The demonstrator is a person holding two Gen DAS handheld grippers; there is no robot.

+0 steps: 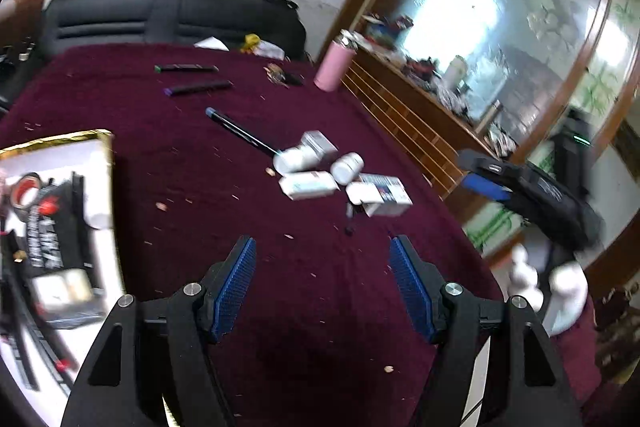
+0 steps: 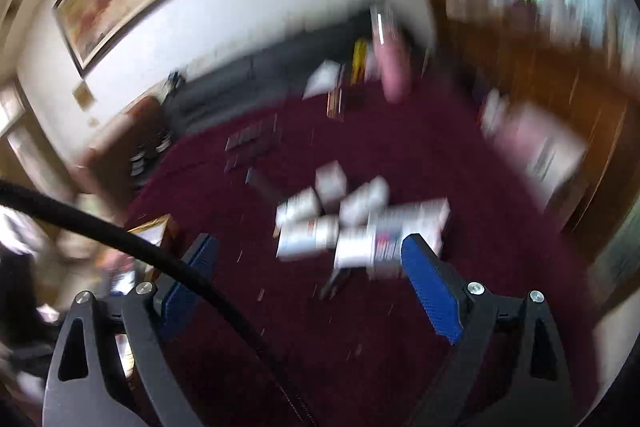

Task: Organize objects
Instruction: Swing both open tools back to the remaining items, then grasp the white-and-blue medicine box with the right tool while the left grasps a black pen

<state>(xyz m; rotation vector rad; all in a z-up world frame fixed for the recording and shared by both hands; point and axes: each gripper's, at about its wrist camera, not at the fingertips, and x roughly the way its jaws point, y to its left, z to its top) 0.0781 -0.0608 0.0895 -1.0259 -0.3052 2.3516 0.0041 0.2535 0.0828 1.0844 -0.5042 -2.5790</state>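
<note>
A heap of white medicine boxes and bottles [image 1: 340, 175] lies on the maroon tablecloth [image 1: 180, 187], ahead of my open, empty left gripper [image 1: 322, 247]. Three dark pens lie farther back: a blue-capped one [image 1: 240, 131], a purple-capped one [image 1: 198, 87] and a green-capped one [image 1: 186, 68]. A small dark piece [image 1: 350, 217] lies in front of the heap. The right wrist view is blurred; the same heap [image 2: 352, 223] sits just beyond my open, empty right gripper [image 2: 308, 251]. The right gripper also shows in the left wrist view [image 1: 520, 191], over the table's right edge.
A gold-rimmed white box [image 1: 60, 227] with tape, cables and dark items sits at the left. A pink bottle [image 1: 334, 63] stands at the far right of the table. A black sofa [image 1: 160, 19] lies behind, a wooden cabinet [image 1: 420, 131] to the right. A black cable [image 2: 160, 255] crosses the right wrist view.
</note>
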